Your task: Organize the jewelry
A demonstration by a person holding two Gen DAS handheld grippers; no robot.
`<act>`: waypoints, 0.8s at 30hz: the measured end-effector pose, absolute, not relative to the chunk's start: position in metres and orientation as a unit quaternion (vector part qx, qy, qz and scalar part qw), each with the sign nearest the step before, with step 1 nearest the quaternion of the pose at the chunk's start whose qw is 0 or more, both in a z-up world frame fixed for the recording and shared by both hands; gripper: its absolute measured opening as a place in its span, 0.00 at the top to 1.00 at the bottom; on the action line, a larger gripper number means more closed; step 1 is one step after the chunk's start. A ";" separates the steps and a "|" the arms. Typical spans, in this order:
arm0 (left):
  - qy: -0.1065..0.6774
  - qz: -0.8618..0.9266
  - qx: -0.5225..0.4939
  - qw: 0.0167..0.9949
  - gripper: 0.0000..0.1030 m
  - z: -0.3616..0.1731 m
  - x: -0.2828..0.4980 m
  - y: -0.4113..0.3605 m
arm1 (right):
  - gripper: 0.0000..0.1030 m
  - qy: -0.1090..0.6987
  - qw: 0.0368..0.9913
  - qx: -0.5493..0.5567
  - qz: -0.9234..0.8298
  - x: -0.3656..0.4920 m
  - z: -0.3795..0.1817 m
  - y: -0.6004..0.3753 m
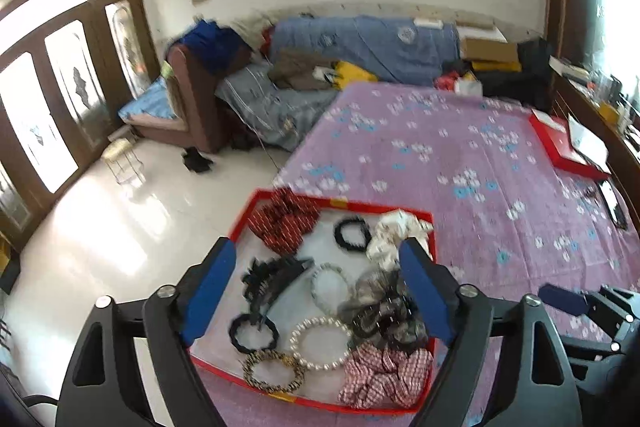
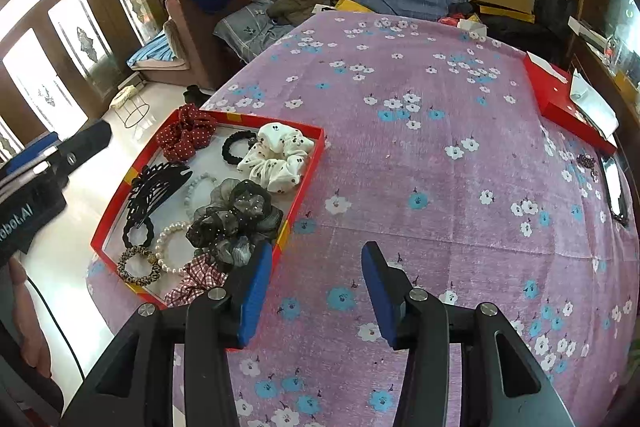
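A: What lies at your left?

B: The red tray (image 2: 105, 211) sits at the near left edge of the purple flowered cloth (image 2: 420, 187). It holds, from left to right, a black claw clip (image 2: 154, 183), a pearl bracelet (image 2: 172, 247), a black organza scrunchie (image 2: 236, 219) and a white scrunchie (image 2: 276, 157).

A: And the tongs?

B: Your left gripper (image 1: 316, 291) hovers over the tray, jaws spread wide, nothing between them. Your right gripper (image 2: 312, 291) stands over bare cloth just right of the tray, jaws apart and empty. A red box (image 2: 560, 103) lies far right.
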State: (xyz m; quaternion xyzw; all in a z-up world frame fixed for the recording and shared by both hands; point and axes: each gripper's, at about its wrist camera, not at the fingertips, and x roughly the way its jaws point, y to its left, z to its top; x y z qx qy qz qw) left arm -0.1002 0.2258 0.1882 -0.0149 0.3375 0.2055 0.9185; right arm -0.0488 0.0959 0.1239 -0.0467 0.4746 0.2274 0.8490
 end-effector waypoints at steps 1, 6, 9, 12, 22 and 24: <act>0.323 0.216 -0.010 0.921 0.11 0.193 -0.103 0.224 | 0.49 0.473 0.849 -0.047 0.229 -0.049 0.125 0.095; 0.260 0.260 0.015 0.930 0.05 0.214 -0.116 0.215 | 0.48 0.468 0.850 -0.045 0.237 -0.052 0.129 0.095; 0.242 0.274 0.024 0.930 0.03 0.225 -0.121 0.211 | 0.48 0.466 0.850 -0.043 0.241 -0.054 0.132 0.096; 0.230 0.277 0.021 0.933 0.01 0.235 -0.127 0.211 | 0.47 0.459 0.854 -0.047 0.242 -0.056 0.135 0.096; 0.180 0.267 -0.016 0.947 0.00 0.253 -0.147 0.217 | 0.42 0.447 0.860 -0.051 0.243 -0.058 0.144 0.097; 0.206 0.251 -0.025 0.946 0.00 0.248 -0.143 0.221 | 0.42 0.448 0.859 -0.054 0.242 -0.058 0.144 0.098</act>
